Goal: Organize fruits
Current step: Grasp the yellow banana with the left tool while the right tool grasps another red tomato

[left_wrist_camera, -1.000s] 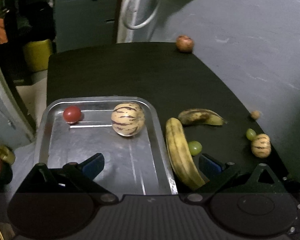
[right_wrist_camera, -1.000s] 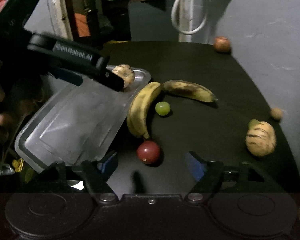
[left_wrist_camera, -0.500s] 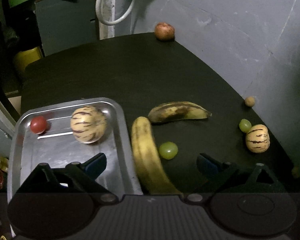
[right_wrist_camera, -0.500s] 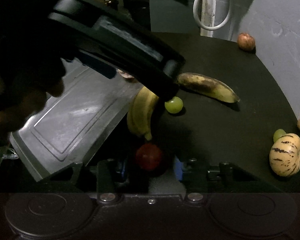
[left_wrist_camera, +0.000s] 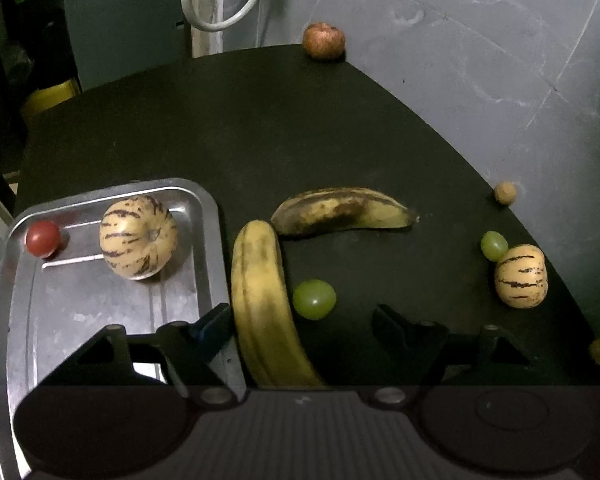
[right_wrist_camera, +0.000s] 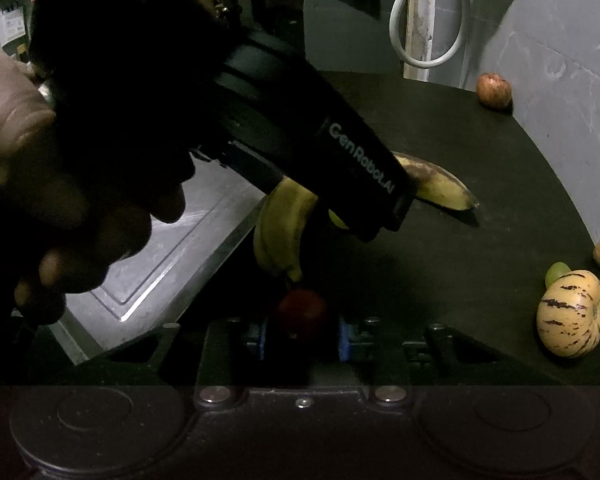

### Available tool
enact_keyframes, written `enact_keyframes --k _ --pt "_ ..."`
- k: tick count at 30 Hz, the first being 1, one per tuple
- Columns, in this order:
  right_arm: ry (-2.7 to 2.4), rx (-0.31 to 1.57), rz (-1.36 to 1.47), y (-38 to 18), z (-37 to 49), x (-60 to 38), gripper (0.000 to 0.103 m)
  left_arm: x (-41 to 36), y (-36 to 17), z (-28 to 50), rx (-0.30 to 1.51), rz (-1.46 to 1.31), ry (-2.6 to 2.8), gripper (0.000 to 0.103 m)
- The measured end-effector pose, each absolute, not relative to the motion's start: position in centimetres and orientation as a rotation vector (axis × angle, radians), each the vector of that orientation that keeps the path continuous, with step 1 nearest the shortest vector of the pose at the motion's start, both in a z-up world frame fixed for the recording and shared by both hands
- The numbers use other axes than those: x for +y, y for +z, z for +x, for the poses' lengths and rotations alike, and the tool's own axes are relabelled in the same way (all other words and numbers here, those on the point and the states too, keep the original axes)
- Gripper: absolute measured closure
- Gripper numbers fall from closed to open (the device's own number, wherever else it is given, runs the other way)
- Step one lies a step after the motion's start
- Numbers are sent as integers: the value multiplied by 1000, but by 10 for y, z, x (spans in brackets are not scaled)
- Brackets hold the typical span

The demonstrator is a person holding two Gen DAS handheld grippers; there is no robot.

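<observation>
A metal tray [left_wrist_camera: 80, 304] at the left holds a striped melon [left_wrist_camera: 138, 237] and a red tomato [left_wrist_camera: 43, 238]. My left gripper [left_wrist_camera: 300, 326] is open, its fingers either side of a yellow banana [left_wrist_camera: 260, 300] and a green grape [left_wrist_camera: 314, 299]. A spotted banana [left_wrist_camera: 340, 213] lies beyond. My right gripper [right_wrist_camera: 302, 334] is shut on a red tomato [right_wrist_camera: 302, 312] at the table surface, beside the tray [right_wrist_camera: 160, 256]. The left gripper's body [right_wrist_camera: 260, 120] hides much of the right wrist view.
On the black table [left_wrist_camera: 260, 128] a second striped melon [left_wrist_camera: 521, 276] and a grape [left_wrist_camera: 493, 245] lie at the right edge, a small nut [left_wrist_camera: 505, 192] near the grey wall, and a reddish apple [left_wrist_camera: 324, 40] at the far edge.
My right gripper has closed on the red tomato. My left gripper has swung right from over the tray to over the yellow banana and grape.
</observation>
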State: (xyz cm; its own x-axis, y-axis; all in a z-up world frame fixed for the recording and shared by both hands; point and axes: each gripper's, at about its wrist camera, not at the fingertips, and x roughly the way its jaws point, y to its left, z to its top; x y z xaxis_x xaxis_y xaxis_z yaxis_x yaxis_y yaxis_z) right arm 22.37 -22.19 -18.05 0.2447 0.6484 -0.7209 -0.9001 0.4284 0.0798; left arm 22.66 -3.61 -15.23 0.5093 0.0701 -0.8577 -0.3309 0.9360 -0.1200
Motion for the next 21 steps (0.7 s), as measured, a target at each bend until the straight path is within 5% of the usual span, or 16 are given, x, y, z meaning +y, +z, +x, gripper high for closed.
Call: enact_keyframes --k 4,6,21 --pt "1094 749 -397 -181 219 -224 71 -36 -153 229 1002 -263 265 39" --pt "1095 744 -399 -181 218 -226 72 -35 -154 231 1018 -253 276 53" --pt "1072 759 -389 -176 219 -239 72 -22 -155 223 982 -310 260 66"
